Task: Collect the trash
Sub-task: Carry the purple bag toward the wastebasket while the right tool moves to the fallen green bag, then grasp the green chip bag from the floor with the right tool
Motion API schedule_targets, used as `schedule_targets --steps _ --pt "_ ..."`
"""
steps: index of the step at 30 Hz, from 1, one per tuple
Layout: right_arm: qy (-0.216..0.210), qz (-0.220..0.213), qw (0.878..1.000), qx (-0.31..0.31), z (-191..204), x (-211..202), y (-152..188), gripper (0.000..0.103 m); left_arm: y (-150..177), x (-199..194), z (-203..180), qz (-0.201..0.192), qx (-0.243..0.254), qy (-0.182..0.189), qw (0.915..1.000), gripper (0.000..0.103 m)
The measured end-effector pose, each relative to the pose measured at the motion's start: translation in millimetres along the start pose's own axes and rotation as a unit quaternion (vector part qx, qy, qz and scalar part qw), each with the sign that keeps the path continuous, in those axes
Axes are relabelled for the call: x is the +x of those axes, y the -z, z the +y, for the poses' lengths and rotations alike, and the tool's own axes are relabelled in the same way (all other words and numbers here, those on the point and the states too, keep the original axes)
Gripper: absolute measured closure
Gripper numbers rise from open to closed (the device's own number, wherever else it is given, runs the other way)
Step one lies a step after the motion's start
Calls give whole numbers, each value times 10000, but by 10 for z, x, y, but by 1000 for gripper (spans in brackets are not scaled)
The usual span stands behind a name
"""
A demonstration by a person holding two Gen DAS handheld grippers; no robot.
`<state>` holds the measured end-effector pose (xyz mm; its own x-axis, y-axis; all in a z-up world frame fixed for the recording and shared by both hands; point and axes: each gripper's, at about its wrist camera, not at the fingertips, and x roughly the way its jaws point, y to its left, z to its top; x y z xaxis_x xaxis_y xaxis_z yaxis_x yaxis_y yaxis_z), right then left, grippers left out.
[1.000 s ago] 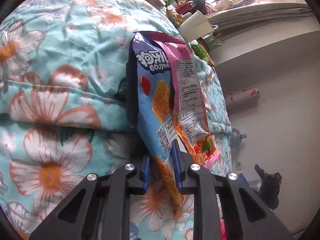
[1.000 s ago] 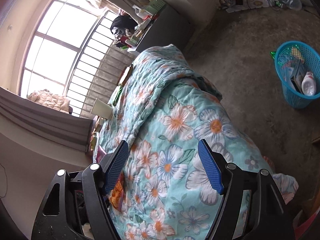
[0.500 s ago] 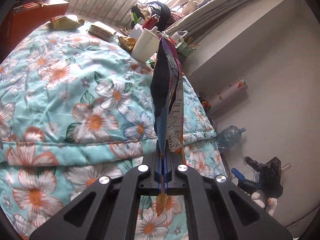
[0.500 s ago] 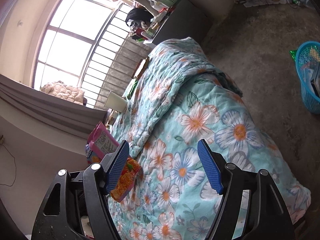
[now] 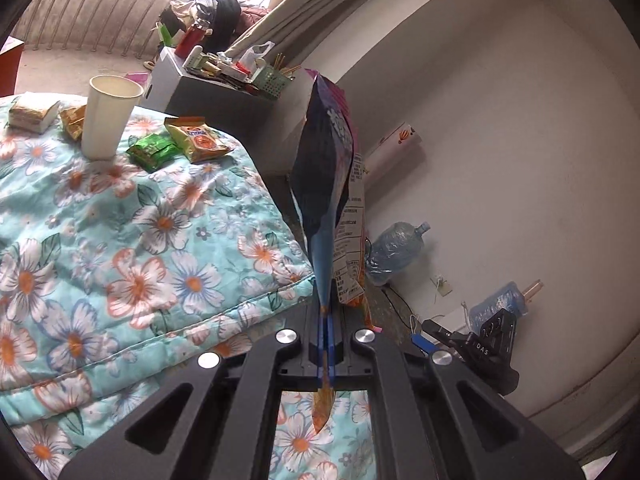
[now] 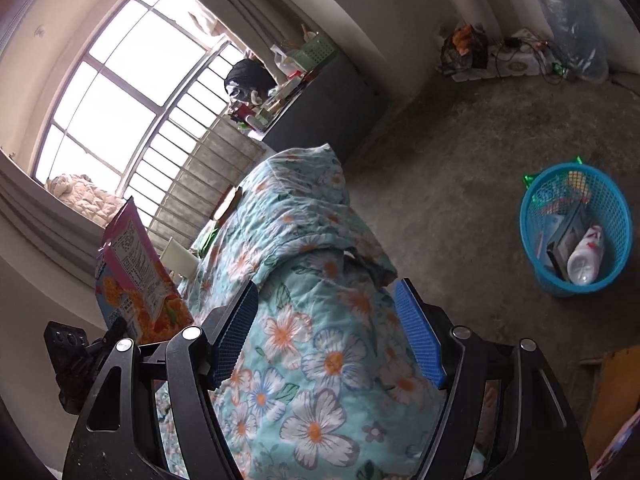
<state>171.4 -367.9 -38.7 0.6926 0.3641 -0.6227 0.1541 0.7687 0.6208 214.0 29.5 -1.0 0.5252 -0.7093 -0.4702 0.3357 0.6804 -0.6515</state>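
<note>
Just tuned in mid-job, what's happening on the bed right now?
The left gripper is shut on a blue and pink snack bag, holding it up edge-on, clear of the floral quilt. The right gripper is open and empty above the quilt. A paper cup and small snack packets, a green one and an orange one, sit on the quilt uncollected. A blue basket with trash in it stands on the floor beside the bed.

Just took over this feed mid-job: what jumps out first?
The left claw is shut on a blue and pink snack bag, held up edge-on beside the floral quilt. The right claw hangs open over the quilt. A blue basket with trash stands on the floor.
</note>
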Motion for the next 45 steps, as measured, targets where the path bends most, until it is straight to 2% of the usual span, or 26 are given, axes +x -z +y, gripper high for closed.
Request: schedule_targets --steps 3,6,8,12,14,17,20,24,26,28,29,32,33,37,40,45 --pt "632 -40 9972 -390 -213 13 -376 34 -151 364 -190 149 169 82 9997 103" --pt "1178 257 9905 -663 -466 270 -785 34 -307 734 -339 302 303 121 9990 103" --pt "1554 501 9828 -866 -642 573 -1027 34 -407 1002 -407 437 432 83 9981 103" --pt "2254 1315 9589 -1117 -1123 1462 -1360 34 -590 1602 -497 746 732 -82 9945 103" --pt "2580 1686 9438 -1193 -1422 1928 -1489 34 -658 1920 -507 915 856 -174 9920 103" --pt "2997 2417 9151 -1200 -1943 2628 -1600 34 -748 2365 -503 1077 1039 -322 9882 103" --pt "3357 3162 8777 -1307 -2417 3242 -1627 34 -809 2735 -433 1204 1071 -415 9861 103" --pt "3665 3936 8319 -1370 -2946 3847 -1585 34 -857 3063 -298 1360 1045 -520 9838 103" --pt "3807 4157 8114 -1547 -3119 4098 -1553 34 -880 3168 -238 1384 1111 -615 9822 103" --pt "3715 4432 8009 -1554 -3269 4297 -1526 34 -906 3242 -163 1410 1102 -665 9816 103" --pt "3767 4557 7908 -1584 -3343 4399 -1510 34 -918 3281 -130 1429 1059 -644 9819 103" --pt "4120 4909 7478 -1733 -3580 4664 -1419 34 -939 3362 -70 1407 1031 -626 9827 103" --pt "4201 4974 7394 -1716 -3668 4726 -1394 34 -936 3378 -65 1387 1037 -594 9831 102" --pt "4382 5132 7195 -1641 -3956 4919 -1309 34 -906 3466 -3 1420 1001 -499 9835 102" --pt "4503 5450 6905 -1534 -4129 5001 -1298 34 -889 3531 64 1502 852 -361 9843 103" --pt "4714 5522 6691 -1589 -4230 5142 -1334 30 -877 3562 145 1558 720 -341 9846 103"
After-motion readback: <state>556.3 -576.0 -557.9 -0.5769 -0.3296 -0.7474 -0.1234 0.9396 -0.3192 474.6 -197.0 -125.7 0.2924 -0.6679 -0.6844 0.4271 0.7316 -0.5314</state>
